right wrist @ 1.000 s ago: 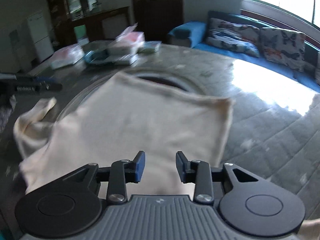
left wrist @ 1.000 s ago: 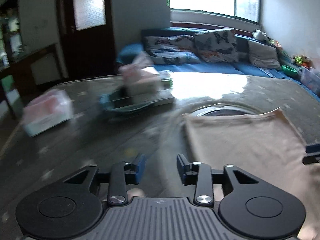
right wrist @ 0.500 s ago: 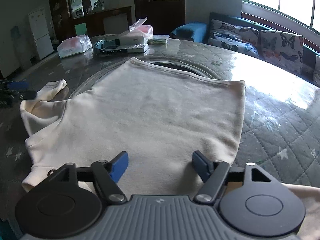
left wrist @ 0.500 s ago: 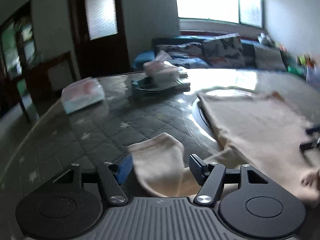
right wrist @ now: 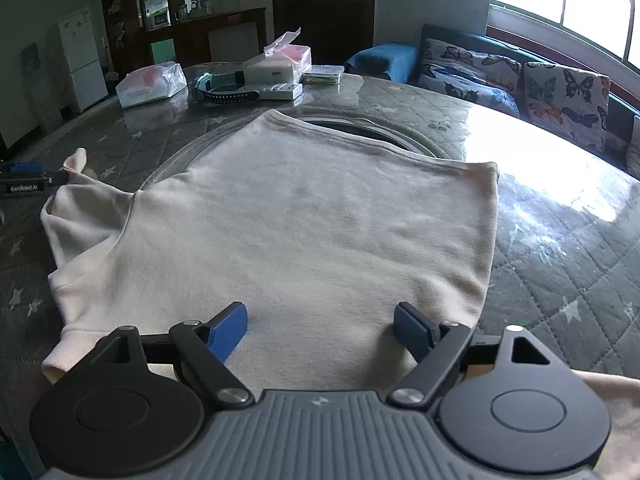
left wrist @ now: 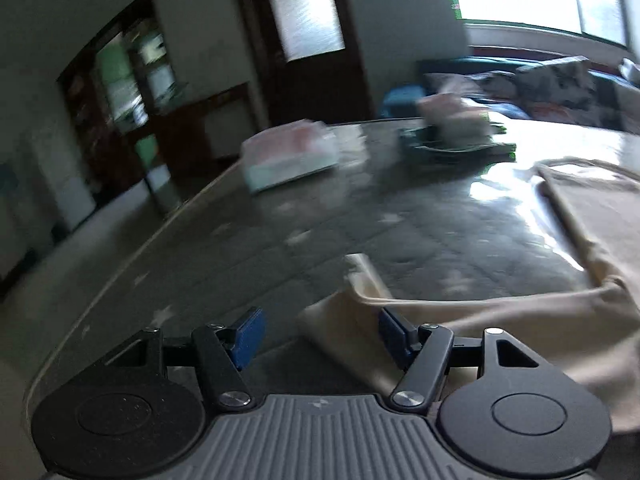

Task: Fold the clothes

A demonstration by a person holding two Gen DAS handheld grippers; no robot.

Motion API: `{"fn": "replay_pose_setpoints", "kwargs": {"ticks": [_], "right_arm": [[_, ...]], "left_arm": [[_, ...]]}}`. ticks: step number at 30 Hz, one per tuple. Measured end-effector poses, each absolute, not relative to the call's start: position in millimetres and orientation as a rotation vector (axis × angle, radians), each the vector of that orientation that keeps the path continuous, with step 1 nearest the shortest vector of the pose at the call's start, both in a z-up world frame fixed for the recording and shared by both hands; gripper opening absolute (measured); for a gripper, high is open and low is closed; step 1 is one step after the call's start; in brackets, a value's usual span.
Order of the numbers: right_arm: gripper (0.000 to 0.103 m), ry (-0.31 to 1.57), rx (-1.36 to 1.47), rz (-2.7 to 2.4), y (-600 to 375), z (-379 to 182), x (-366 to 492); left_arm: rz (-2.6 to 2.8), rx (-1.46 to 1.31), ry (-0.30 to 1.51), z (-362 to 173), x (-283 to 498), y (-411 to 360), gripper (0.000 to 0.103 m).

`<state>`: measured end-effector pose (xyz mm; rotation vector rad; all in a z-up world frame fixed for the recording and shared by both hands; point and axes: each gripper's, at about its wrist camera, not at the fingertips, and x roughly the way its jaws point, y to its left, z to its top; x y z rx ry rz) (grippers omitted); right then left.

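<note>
Shirt (right wrist: 304, 216) flat under right gripper (right wrist: 320, 330) – jaws wide | left gripper (left wrist: 320, 334) wide – sleeve (left wrist: 352, 320) between

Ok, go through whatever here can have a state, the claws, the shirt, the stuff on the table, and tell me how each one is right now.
Left claw: open, beside the sleeve.
Right claw: open, over the shirt.
Shirt: spread flat on the table, not yet folded.
Sleeve: sticking out, rumpled.
Tissue box: open, plastic flap up.
Green-lidded container: shut.
</note>
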<state>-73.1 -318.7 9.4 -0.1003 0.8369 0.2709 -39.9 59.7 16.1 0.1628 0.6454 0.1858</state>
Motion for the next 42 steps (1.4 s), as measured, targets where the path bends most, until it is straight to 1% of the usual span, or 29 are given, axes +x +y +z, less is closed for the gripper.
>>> {"fn": "replay_pose_setpoints", "kwargs": {"ticks": [5, 10, 11, 12, 13, 15, 16, 18, 20, 23, 24, 26, 27, 30, 32, 33, 37, 42], "right_arm": [[0.088, 0.836, -0.100, 0.274, -318, 9, -73], [0.093, 0.837, -0.102, 0.277, -315, 7, -73], [0.094, 0.837, -0.103, 0.276, -314, 7, -73], [0.094, 0.838, -0.104, 0.275, -313, 7, -73], [0.096, 0.838, -0.104, 0.275, -313, 7, -73], [0.098, 0.838, -0.101, 0.275, -312, 6, -73], [0.100, 0.839, -0.101, 0.273, -312, 6, -73], [0.103, 0.839, -0.102, 0.271, -311, 5, -73], [0.103, 0.840, -0.103, 0.268, -310, 4, -73], [0.103, 0.837, -0.100, 0.266, -309, 4, -73], [0.103, 0.835, -0.100, 0.265, -309, 3, -73], [0.103, 0.831, -0.102, 0.265, -309, 3, -73], [0.103, 0.829, -0.103, 0.265, -309, 3, -73], [0.103, 0.825, -0.106, 0.263, -309, 2, -74], [0.103, 0.825, -0.108, 0.261, -309, 2, -74], [0.103, 0.825, -0.109, 0.261, -309, 3, -73], [0.103, 0.825, -0.111, 0.261, -308, 2, -73], [0.103, 0.819, -0.112, 0.260, -308, 2, -74]], "left_arm": [[0.186, 0.073, 0.664, 18, -42, 84, 0.066], [0.150, 0.070, 0.664, 15, -34, 83, 0.066], [0.152, 0.081, 0.667, 14, -31, 82, 0.063], [0.150, 0.083, 0.664, 13, -28, 81, 0.052], [0.134, 0.077, 0.660, 13, -26, 81, 0.043], [0.115, 0.068, 0.659, 13, -23, 80, 0.012], [0.130, 0.079, 0.655, 14, -22, 79, 0.005], [0.168, 0.103, 0.621, 17, -24, 77, 0.005], [0.204, 0.123, 0.582, 20, -26, 76, 0.005], [0.206, 0.130, 0.607, 15, -25, 78, 0.005], [0.208, 0.129, 0.614, 13, -24, 80, 0.007], [0.214, 0.127, 0.626, 10, -22, 82, 0.012], [0.221, 0.122, 0.628, 11, -22, 84, 0.018], [0.236, 0.083, 0.638, 19, -23, 88, 0.031], [0.212, 0.053, 0.634, 30, -29, 85, 0.038], [0.174, 0.040, 0.632, 35, -33, 80, 0.039], [-0.054, 0.030, 0.625, 51, -51, 43, 0.039], [-0.311, 0.051, 0.658, 51, -56, -13, 0.039]]}}
